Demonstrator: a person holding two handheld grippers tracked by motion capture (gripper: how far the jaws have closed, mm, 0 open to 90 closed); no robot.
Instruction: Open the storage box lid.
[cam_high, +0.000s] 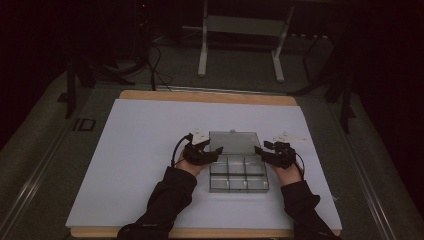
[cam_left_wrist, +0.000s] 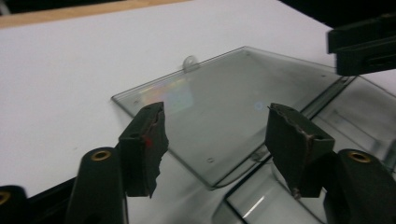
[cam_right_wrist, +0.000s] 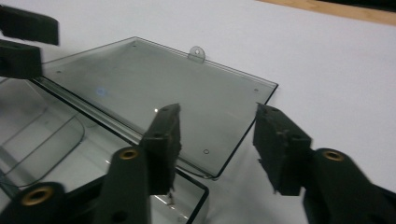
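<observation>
A clear plastic compartment box lies open on the white sheet, its lid folded flat behind it. The compartments look empty. My left gripper is at the box's left side by the hinge, open, jaws astride the lid's near corner. My right gripper is at the right side, open, over the lid's other corner. The lid has a small tab on its far edge. Neither gripper holds anything.
A white sheet covers a wooden board on the table. Two grey three-cornered plates sit atop the grippers. A white frame stand and cables lie on the dark floor beyond.
</observation>
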